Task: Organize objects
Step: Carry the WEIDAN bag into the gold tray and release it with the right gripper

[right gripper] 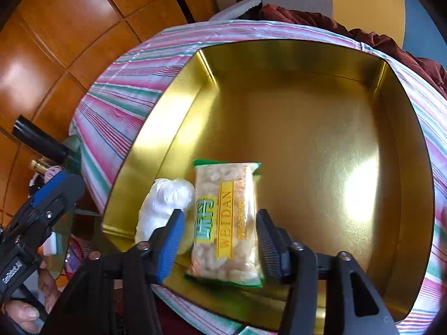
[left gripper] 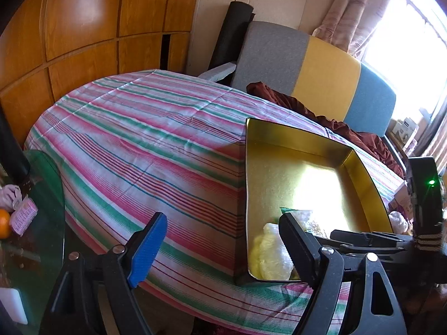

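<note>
A gold tin box [right gripper: 307,64] sits on the striped bed; it also shows in the left wrist view [left gripper: 360,164]. Inside lie a clear snack packet with a yellow WEIDAN label [right gripper: 226,217] and a white wrapped bundle [right gripper: 164,203], seen too in the left wrist view [left gripper: 271,254]. My right gripper [right gripper: 220,243] is open, its jaws standing on either side of the snack packet just above it. My left gripper [left gripper: 220,245] is open and empty over the bed's near edge, left of the box. It also shows at the left of the right wrist view [right gripper: 53,192].
The striped sheet [left gripper: 145,139] covers the bed. A glass side table [left gripper: 36,223] at left holds an orange [left gripper: 4,223] and a pink packet [left gripper: 23,219]. A maroon cloth [left gripper: 335,125] and a grey, yellow and blue headboard [left gripper: 321,78] lie behind the box.
</note>
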Tool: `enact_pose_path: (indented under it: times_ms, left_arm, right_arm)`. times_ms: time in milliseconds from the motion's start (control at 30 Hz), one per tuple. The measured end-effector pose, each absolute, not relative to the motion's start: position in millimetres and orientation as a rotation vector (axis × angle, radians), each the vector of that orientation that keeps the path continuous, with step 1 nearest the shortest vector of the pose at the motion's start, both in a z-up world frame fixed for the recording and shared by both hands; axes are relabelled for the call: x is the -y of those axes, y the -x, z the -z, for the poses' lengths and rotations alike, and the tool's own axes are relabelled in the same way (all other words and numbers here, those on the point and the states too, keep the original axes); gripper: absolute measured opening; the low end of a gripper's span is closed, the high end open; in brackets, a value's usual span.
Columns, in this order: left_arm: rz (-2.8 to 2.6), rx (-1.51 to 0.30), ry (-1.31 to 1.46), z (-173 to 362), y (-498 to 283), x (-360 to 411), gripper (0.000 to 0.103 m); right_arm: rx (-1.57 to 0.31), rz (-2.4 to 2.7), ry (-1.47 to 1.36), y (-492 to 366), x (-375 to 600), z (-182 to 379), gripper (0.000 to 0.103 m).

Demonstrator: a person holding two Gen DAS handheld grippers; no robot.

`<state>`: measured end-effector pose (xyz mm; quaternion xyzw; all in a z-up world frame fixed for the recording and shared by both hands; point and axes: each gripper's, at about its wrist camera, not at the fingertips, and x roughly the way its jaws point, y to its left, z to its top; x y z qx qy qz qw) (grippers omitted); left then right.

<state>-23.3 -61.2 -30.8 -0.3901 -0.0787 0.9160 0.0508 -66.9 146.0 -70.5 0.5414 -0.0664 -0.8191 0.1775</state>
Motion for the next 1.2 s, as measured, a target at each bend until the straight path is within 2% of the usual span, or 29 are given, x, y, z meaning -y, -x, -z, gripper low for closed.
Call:
enact_pose_path:
  times_ms: [400, 833, 1200]
  left_arm:
    - [-2.713, 0.163, 1.197, 29, 22, 35, 0.084]
    - [-2.570, 0.003, 1.100, 7, 19, -35, 0.084]
    - [-2.358, -0.135, 1.042, -3, 10, -119, 0.084]
  right_arm:
    - [0.318, 2.495, -1.447, 28, -218, 43, 0.059]
    - [0.517, 2.802, -1.561, -23, -389, 19, 0.059]
    - [0.316, 2.699, -1.965, -45, -489, 39, 0.060]
